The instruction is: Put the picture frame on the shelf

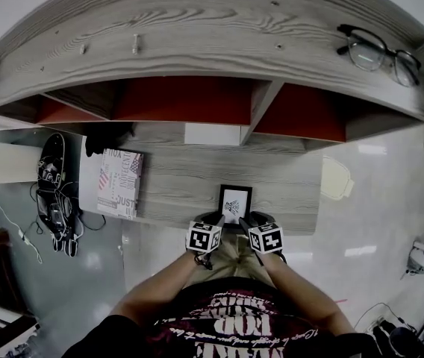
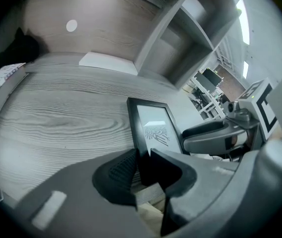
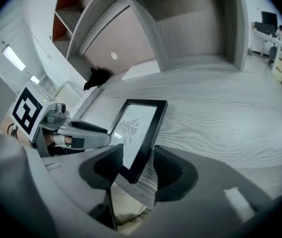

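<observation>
A small black picture frame (image 1: 235, 202) with a white print lies tilted on the grey wooden shelf board (image 1: 175, 177), close to its front edge. My left gripper (image 1: 216, 219) is shut on the frame's near left corner; in the left gripper view the frame (image 2: 153, 128) has its edge pinched between that gripper's (image 2: 141, 170) pads. My right gripper (image 1: 251, 219) stands open around the near right corner. In the right gripper view the frame (image 3: 138, 128) sits between the jaws of that gripper (image 3: 137, 165), with gaps on both sides.
A flag-print box (image 1: 120, 183) lies on the board to the left, a black object (image 1: 107, 137) behind it, and a white card (image 1: 212, 133) at the back. Glasses (image 1: 380, 54) and a screw (image 1: 135, 45) rest on the shelf top. An upright divider (image 1: 260, 110) splits the red-backed compartments.
</observation>
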`<state>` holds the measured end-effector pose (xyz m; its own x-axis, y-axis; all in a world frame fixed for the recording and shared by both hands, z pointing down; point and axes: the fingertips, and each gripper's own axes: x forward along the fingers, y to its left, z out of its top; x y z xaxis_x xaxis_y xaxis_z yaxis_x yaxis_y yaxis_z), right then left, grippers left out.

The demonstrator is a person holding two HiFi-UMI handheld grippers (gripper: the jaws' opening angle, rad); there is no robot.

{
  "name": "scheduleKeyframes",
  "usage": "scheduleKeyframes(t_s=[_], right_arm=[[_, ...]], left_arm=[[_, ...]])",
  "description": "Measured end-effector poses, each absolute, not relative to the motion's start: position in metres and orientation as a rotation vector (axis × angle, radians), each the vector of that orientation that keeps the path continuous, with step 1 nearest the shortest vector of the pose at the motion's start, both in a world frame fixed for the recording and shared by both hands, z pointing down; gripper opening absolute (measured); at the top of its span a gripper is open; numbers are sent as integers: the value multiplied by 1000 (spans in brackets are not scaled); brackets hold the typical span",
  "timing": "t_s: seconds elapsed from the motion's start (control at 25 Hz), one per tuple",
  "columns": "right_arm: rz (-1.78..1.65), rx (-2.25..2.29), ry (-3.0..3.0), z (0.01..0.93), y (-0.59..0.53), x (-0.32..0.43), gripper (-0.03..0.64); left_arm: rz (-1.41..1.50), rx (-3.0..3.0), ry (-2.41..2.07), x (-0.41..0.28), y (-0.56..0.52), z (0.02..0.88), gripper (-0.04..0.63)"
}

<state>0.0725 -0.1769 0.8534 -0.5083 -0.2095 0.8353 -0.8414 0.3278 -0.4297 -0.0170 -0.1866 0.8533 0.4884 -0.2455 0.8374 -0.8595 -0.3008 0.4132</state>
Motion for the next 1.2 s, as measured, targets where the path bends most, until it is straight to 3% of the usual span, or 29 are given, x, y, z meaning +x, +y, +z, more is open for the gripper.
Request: scheduleKeyframes(t_s=[0.08,0.24,1.2], right_arm=[[1175,918,-1901,859,-175,72,218],[1103,929,-1889,864,-177,76,149],[1161,953,-1925,816,-186,102,130]], left_arm=[[837,1815,-934,-17,-186,853,92],[902,1844,-946,-15,-187,857,95],[918,1865,-904,12,-193,806,94]])
